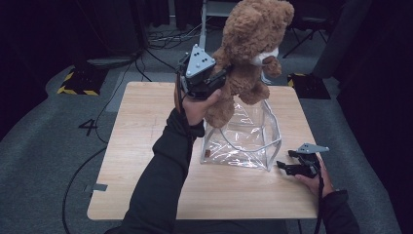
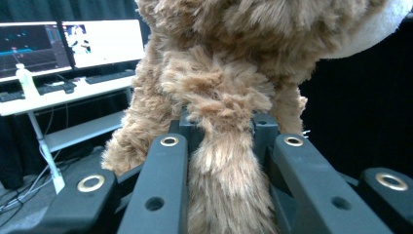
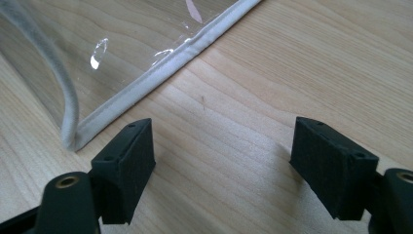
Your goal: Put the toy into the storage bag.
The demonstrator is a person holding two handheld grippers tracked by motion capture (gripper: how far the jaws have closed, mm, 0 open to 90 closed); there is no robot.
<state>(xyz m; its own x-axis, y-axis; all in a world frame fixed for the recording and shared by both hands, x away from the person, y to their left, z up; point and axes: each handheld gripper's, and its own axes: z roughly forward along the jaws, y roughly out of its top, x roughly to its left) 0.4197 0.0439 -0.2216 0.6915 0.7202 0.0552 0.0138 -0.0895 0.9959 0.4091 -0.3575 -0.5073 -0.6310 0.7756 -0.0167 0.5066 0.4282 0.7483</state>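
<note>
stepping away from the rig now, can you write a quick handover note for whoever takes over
Left hand-held gripper: shut on the teddy bear, clamping one furry limb, holding it in the air above the clear bag.
Right hand-held gripper: open, nothing between its jaws, low over the table by the bag's white-trimmed corner.
Done: bear picked up and brought over the bag.
Left: probably lower the bear into the bag and release; the right gripper may need to steady the rim.
</note>
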